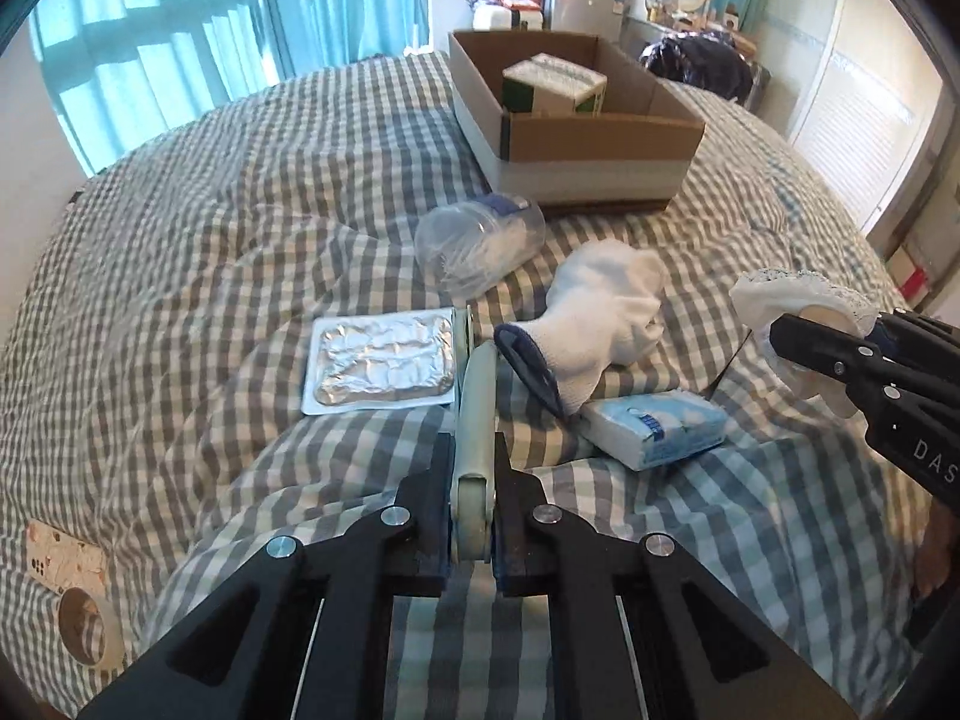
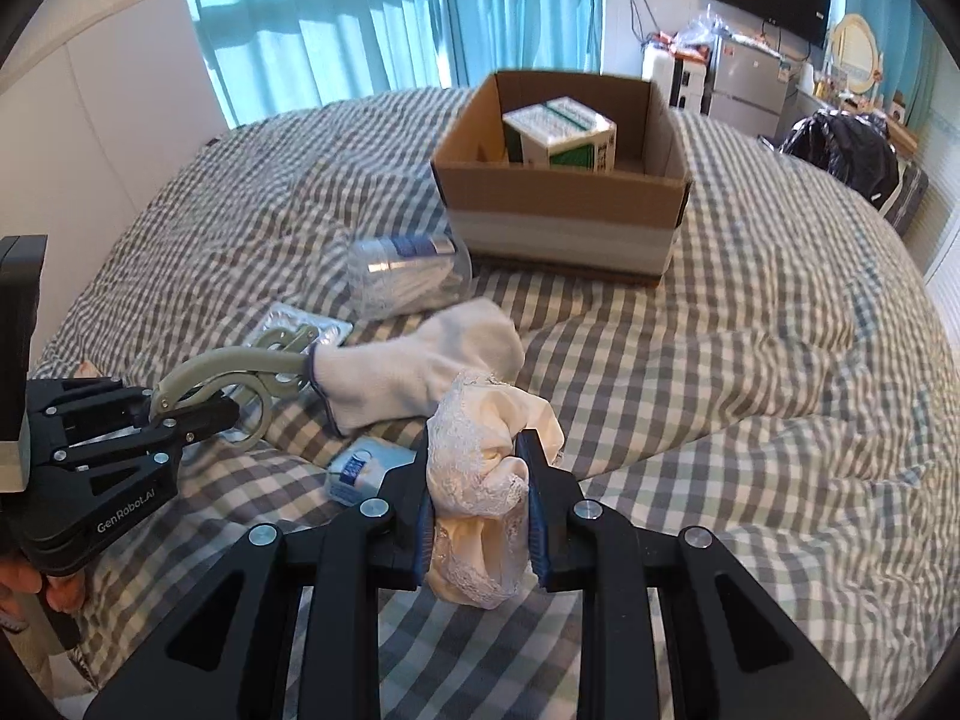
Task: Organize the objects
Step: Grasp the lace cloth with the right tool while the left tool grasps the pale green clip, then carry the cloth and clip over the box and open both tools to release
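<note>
Lying ahead of the left gripper (image 1: 473,480) on the checked bedspread (image 1: 210,240), going left to right, are a foil blister pack (image 1: 381,363) just left of the jaw line, a clear plastic jar (image 1: 480,246) on its side farther out, a white sock (image 1: 600,324) with a dark cuff just right of the jaws, and a blue-and-white tissue packet (image 1: 654,429) close to the right finger. Beyond them all stands an open cardboard box (image 1: 600,132) with a green-and-white carton (image 1: 555,84) inside. Off to the near left a roll of tape (image 1: 84,624) rests on the cover.

The left gripper's jaws are nearly closed, pinching the pale grey-green handle of a clamp-like tool (image 1: 477,420) — its far end reaches forward to the sock's cuff.

From the right wrist view, the right gripper (image 2: 480,498) has its jaws part-way closed around a bunched cream lace-trimmed cloth (image 2: 480,492), which fills the gap and bulges above and below the blue pads. The sock lies just ahead and left of these jaws, the tissue packet peeks out at the left finger, and the box sits straight ahead — well apart.
</note>
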